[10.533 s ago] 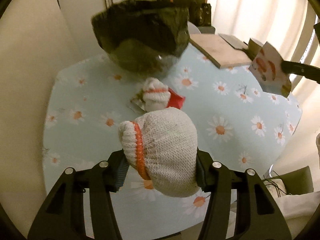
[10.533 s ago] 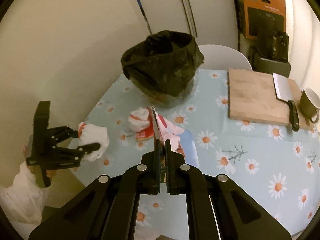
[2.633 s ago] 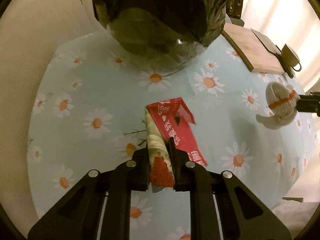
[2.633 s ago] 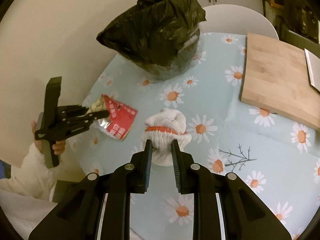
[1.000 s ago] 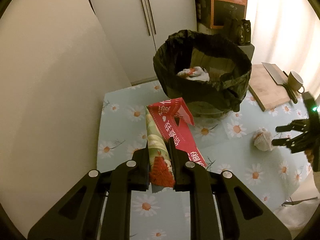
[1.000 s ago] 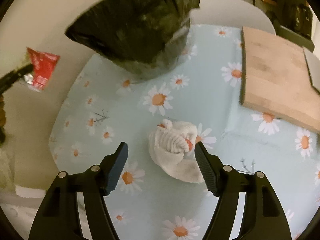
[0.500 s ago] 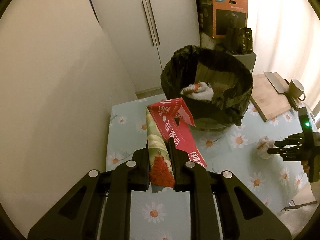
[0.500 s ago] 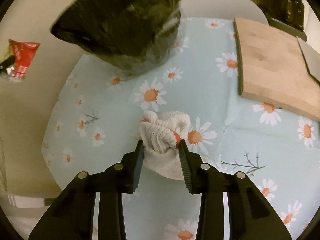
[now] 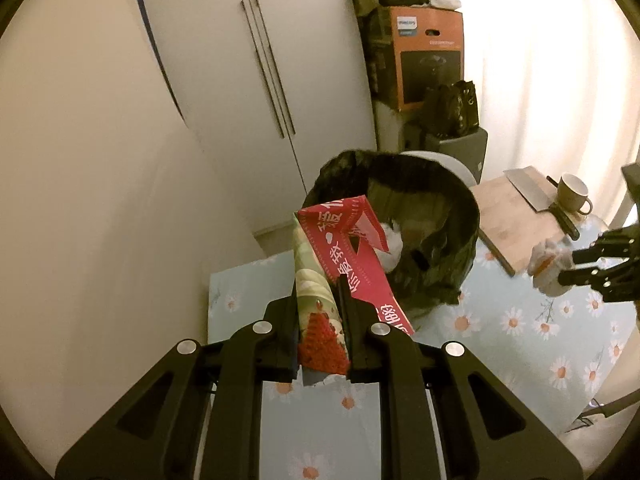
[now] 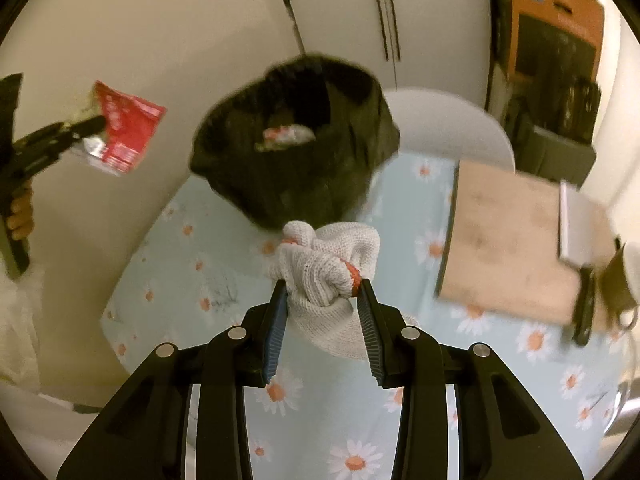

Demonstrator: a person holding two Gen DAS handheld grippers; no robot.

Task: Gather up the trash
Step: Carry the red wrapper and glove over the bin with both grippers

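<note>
Daisy-print tablecloth (image 10: 192, 256) carries the black-lined trash bin (image 9: 436, 200) at its far edge. Left gripper (image 9: 320, 300) clamps a red snack wrapper (image 9: 352, 256) aloft; right gripper (image 10: 322, 296) pinches a balled knit glove (image 10: 332, 260). Carrying stage: both loads likely need moving over the bin's mouth, then releasing.

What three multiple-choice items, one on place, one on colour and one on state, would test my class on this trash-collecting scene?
1. Where is the mug?
A. beside the cutting board
B. inside the trash bag
C. on the chair

2. What colour is the trash bag?
A. white
B. black
C. blue

3. What is the right gripper doing?
A. hanging open
B. clamping the wrapper
C. gripping the knitted glove

Answers: 1 A, the mug stands at the board's far edge; 2 B, the bag is dark in both views; 3 C, the glove sits between its fingers, while the left gripper has the wrapper.
</note>
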